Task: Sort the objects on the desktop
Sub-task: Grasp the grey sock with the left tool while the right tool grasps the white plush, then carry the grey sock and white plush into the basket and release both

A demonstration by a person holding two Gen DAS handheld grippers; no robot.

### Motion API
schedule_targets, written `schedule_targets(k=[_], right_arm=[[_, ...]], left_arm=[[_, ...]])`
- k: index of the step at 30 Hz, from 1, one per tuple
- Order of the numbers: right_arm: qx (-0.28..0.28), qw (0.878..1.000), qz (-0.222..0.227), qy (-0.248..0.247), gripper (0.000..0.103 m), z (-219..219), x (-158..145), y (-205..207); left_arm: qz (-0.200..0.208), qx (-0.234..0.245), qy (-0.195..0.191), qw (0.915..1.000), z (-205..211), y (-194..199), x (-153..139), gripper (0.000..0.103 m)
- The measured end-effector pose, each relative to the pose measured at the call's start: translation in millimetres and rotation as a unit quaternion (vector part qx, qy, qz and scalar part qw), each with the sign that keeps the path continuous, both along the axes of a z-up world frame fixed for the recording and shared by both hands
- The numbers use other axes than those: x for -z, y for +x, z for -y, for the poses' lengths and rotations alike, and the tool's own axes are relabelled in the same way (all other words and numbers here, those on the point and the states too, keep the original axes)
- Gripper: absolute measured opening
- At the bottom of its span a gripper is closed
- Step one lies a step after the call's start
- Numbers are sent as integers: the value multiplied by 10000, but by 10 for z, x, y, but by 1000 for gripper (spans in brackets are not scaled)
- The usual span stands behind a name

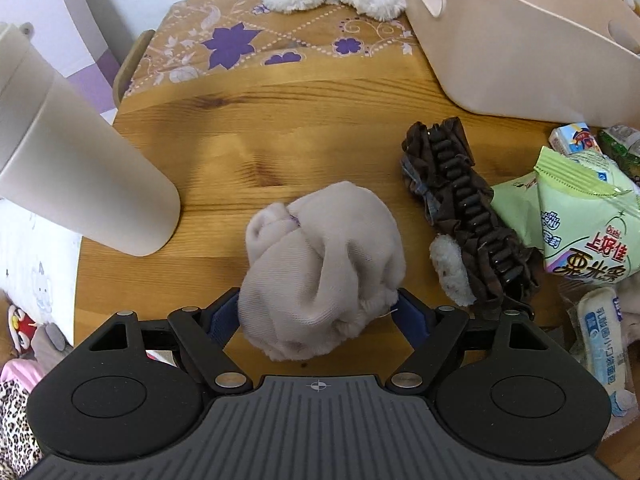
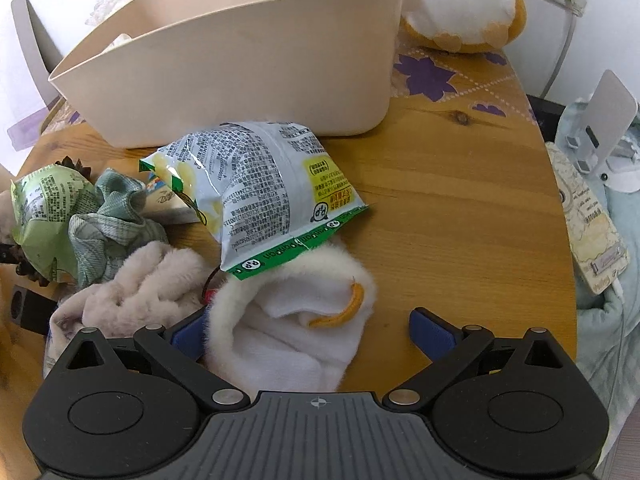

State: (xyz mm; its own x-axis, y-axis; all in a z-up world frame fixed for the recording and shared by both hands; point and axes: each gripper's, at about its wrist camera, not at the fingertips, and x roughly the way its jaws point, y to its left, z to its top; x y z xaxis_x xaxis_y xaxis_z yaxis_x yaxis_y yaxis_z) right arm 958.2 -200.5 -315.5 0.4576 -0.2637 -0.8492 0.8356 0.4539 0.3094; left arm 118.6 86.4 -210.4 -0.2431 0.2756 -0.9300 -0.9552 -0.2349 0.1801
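Wood-grained and round-edged, the surface (image 1: pixel 248 152) carries a scatter of soft goods and snack packets in front of a large cream plastic bin (image 1: pixel 520 40) standing at its far side. The left tool (image 1: pixel 319 312) is clenched on a balled pale beige sock (image 1: pixel 324 264), its blue pads pressed into the near end of the bundle, most of which bulges forward beyond the fingertips and seems to rest on or just above the wood. Just beside it to the right lies a dark brown ruffled hair claw clip (image 1: pixel 464 208), and to the left a tall cream cylindrical tumbler (image 1: pixel 80 168) stands close by. The likely step is carrying the sock to the bin; to do it well, lift straight up first so the loose folds clear the clip and the tumbler, keep the grip firm since only the sock's near end is held, and release over the bin's opening, not at its rim. The right tool (image 2: pixel 316 330) is spread wide and grasps nothing: a white fluffy slipper sock with an orange trim strip (image 2: pixel 296 328) lies between its fingers, against the left pad and apart from the right one, partly under a silver-and-green crinkled snack bag (image 2: pixel 272 184).
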Motion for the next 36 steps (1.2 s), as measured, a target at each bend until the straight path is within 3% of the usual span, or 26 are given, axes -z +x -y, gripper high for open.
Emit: schedule_targets(k=[4, 10, 12, 14, 20, 26, 36], right_arm=[[9, 9999, -61, -114, 99, -29, -13, 21], [-93, 9997, 1, -231, 74, -81, -70, 11], [-94, 9997, 60, -216, 66, -100, -82, -13], [-58, 9997, 118, -204, 54, -119, -97, -43], [65, 9994, 268, -199, 33, -186, -151, -165], [116, 9992, 302, -229, 24, -273, -209, -318], [394, 9968, 532, -438, 22, -341, -448, -631]], left_arm=[[47, -140, 42, 9999, -14, 3, 33, 80], [178, -65, 68, 9998, -38, 86, 46, 57], [154, 49, 54, 9999, -38, 139, 49, 39], [179, 127, 48, 9997, -37, 177, 42, 35], [239, 115, 70, 9996, 12, 245, 10, 28], [289, 116, 170, 9994, 83, 287, -44, 23], [343, 86, 559, 9978, 230, 354, -309, 22]])
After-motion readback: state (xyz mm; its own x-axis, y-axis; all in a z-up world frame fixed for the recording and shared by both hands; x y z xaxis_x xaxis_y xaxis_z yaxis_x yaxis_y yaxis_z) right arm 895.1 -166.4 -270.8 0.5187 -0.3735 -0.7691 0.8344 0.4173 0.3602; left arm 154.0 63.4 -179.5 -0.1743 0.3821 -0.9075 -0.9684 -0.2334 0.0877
